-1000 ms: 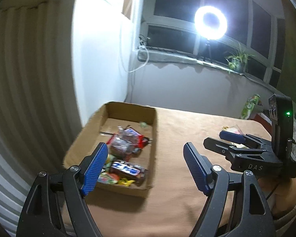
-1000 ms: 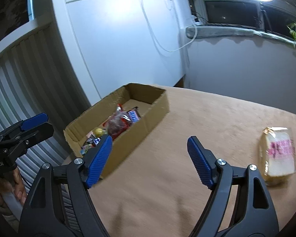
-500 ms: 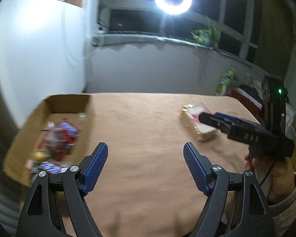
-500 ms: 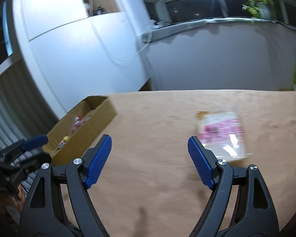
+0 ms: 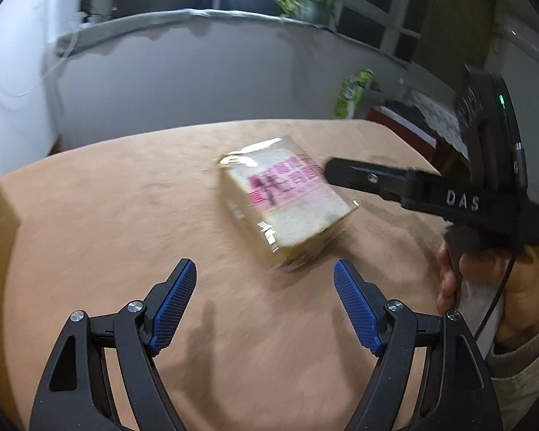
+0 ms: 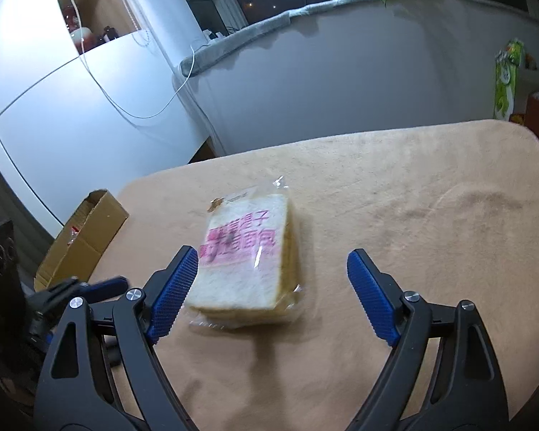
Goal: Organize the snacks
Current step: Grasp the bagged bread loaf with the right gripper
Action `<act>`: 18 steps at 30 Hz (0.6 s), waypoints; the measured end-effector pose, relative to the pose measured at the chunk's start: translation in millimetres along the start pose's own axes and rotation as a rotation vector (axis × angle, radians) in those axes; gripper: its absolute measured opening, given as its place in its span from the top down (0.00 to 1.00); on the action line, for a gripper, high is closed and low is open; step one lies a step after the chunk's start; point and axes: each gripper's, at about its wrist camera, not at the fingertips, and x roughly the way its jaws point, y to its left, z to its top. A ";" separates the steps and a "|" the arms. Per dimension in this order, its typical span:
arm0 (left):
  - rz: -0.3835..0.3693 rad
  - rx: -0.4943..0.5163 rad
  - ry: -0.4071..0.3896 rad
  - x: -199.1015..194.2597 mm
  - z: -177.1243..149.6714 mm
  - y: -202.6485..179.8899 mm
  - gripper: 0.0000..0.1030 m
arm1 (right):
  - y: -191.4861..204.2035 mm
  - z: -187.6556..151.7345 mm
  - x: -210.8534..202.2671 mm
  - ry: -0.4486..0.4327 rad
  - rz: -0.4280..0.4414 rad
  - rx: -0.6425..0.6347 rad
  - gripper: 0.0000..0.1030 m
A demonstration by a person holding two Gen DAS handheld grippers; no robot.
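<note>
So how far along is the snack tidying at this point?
Some snacks already sit in the cardboard box at the table's left edge. The bagged sliced bread lies on the tan tablecloth; the right tool is open, nearly around it, not gripping. Left tool is open, empty. Left: grasp and box the bread.

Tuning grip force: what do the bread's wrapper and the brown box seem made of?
The sliced white bread's clear wrapper looks like thin glossy plastic film: see-through, with bright glints and crinkled edges. The open brown box looks like matte corrugated cardboard, judging by its folded flap, though its edge is too small to confirm.
</note>
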 end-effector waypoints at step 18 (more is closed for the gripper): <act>-0.004 0.070 0.085 36.4 7.7 -20.4 0.46 | -4.1 13.4 57.4 0.112 0.136 -0.017 0.41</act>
